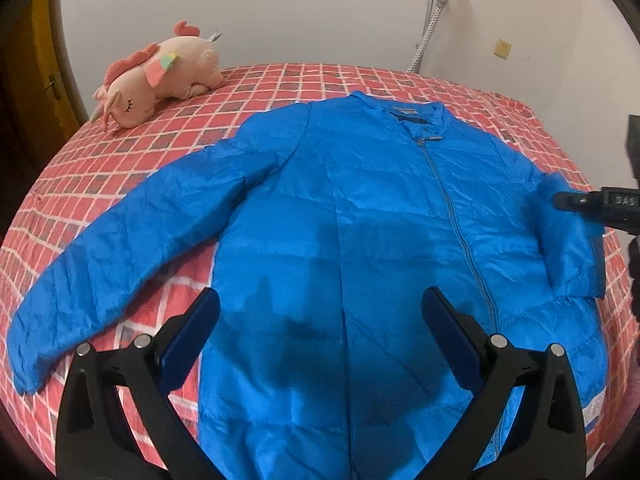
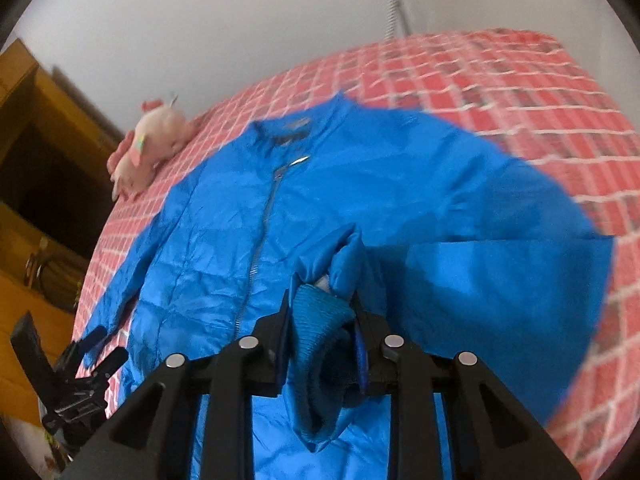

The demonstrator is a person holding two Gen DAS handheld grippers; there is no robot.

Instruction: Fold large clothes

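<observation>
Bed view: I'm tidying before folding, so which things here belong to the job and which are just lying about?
Job: blue jacket; its cuff in the right claw; left claw, open.

Lying about: plush unicorn; checked bedcover.

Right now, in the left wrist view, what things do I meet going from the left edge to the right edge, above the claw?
Yellow door → plush unicorn → blue jacket with its zipper → right claw, at the folded sleeve.

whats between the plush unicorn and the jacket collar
Nothing: only bare red checked bedspread lies between the plush unicorn and the blue jacket collar. The left wrist view shows it clearly.
</observation>
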